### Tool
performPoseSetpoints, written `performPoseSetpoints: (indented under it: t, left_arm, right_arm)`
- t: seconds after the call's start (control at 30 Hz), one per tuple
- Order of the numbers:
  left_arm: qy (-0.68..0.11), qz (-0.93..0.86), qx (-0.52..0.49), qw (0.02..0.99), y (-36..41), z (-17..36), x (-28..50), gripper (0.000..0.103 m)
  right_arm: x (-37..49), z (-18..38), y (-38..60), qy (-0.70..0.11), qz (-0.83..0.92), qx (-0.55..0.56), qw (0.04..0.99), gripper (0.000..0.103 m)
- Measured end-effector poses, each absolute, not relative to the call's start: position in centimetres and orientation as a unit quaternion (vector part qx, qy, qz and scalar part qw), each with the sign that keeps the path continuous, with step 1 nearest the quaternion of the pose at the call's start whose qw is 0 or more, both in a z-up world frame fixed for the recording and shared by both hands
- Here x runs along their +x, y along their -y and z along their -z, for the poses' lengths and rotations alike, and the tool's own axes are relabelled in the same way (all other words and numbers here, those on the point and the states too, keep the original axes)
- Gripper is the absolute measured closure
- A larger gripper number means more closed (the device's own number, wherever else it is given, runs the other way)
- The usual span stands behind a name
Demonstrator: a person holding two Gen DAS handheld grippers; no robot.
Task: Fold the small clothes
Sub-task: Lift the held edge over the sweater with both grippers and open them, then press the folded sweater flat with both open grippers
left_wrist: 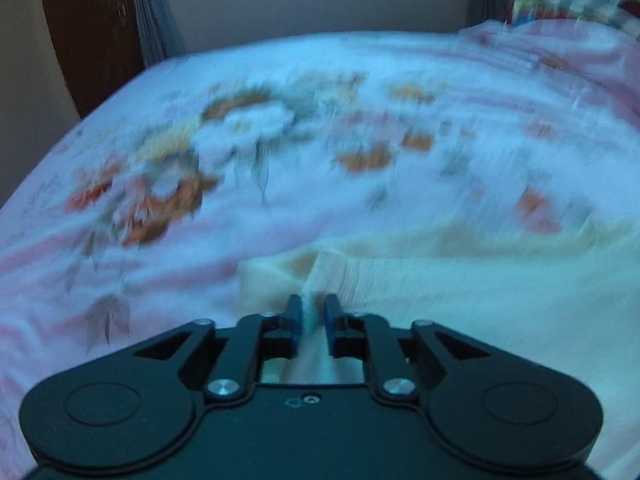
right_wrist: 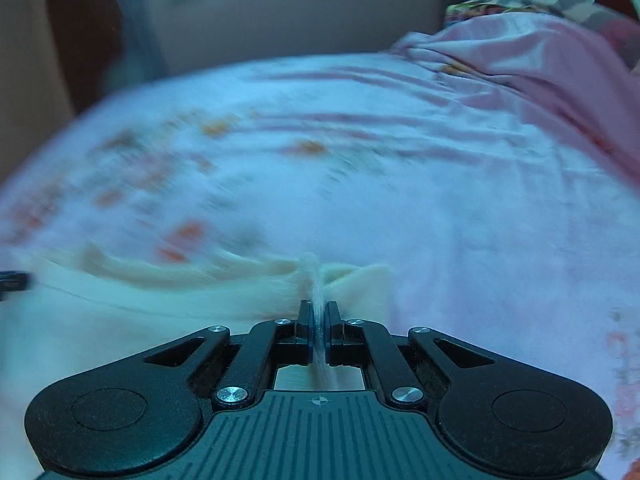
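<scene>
A cream small garment [left_wrist: 460, 280] lies on the floral bedsheet [left_wrist: 280, 140], spread to the right of my left gripper [left_wrist: 313, 300]. The left gripper is shut on a pinched edge of the garment near its left corner. In the right wrist view the same cream garment [right_wrist: 160, 300] stretches to the left. My right gripper [right_wrist: 318, 306] is shut on a fold of its edge near the right corner. The tip of the left gripper [right_wrist: 12, 280] shows at the far left edge. Both views are motion-blurred.
The bed fills both views, with a white and pink floral sheet [right_wrist: 360, 180]. A pink bundle of bedding [right_wrist: 540, 72] and a colourful pillow [left_wrist: 560, 4] lie at the far right. A wall, a curtain [left_wrist: 152, 12] and a brown door [left_wrist: 88, 28] stand behind the bed.
</scene>
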State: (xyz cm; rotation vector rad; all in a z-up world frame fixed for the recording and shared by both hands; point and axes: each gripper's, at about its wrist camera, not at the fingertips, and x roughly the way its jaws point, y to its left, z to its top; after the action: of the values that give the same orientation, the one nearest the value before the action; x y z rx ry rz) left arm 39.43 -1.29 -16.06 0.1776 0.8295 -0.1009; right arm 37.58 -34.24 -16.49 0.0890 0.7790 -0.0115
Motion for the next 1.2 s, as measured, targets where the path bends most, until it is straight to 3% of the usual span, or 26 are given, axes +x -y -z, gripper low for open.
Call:
performPoseSetpoints:
  t: [0.07,0.27,0.4,0.5,0.6,0.63,0.67,0.7,0.73,0.83,0.9,1.1,1.2]
  left_arm:
    - [-0.391,0.040,0.075,0.917,0.7,15.4,39.1,0.080]
    - [-0.370,0.072,0.045,0.925,-1.0,12.3,35.7,0.073]
    - [-0.401,0.107,0.057,0.908,1.0,14.5,33.0,0.059]
    - [-0.393,0.094,0.090,0.910,1.5,16.4,31.4,0.056]
    - [-0.399,0.096,0.084,0.908,1.7,14.8,30.0,0.054]
    - [-0.397,0.101,0.079,0.909,1.6,14.4,29.4,0.051]
    - [-0.397,0.100,0.075,0.909,1.4,14.3,28.7,0.038]
    - [-0.398,0.098,0.068,0.909,1.3,14.5,28.1,0.028]
    - [-0.403,0.098,0.062,0.908,1.2,15.1,27.7,0.027]
    - [-0.420,0.084,0.080,0.900,1.5,16.8,27.1,0.028]
    - [-0.422,0.083,0.078,0.900,1.5,15.8,26.3,0.035]
    - [-0.430,0.083,0.081,0.895,1.3,15.7,23.3,0.031]
    - [-0.429,0.072,0.077,0.897,1.3,16.2,22.3,0.030]
  right_arm:
    - [37.1,16.4,33.8,-0.369,0.015,0.023,0.929,0.101]
    - [32.3,13.0,32.2,-0.320,-0.045,0.044,0.945,0.100]
    - [30.8,15.3,29.1,-0.367,-0.079,0.035,0.926,0.099]
    - [30.4,18.1,29.2,-0.395,-0.051,0.011,0.917,0.099]
    - [29.1,16.4,29.7,-0.391,-0.044,0.039,0.918,0.097]
    - [28.0,15.7,29.8,-0.375,-0.047,0.051,0.924,0.085]
    - [26.8,15.0,29.7,-0.360,-0.054,0.064,0.929,0.070]
    - [25.8,15.0,29.4,-0.353,-0.061,0.067,0.931,0.029]
    - [25.2,15.4,28.9,-0.355,-0.062,0.055,0.931,0.009]
    - [25.3,18.3,27.5,-0.407,-0.047,-0.001,0.912,0.009]
    - [24.3,17.7,27.2,-0.393,-0.043,0.000,0.919,0.009]
    - [21.5,15.4,25.8,-0.363,-0.053,0.012,0.930,0.009]
    - [21.6,17.1,25.1,-0.402,-0.035,0.002,0.915,0.009]
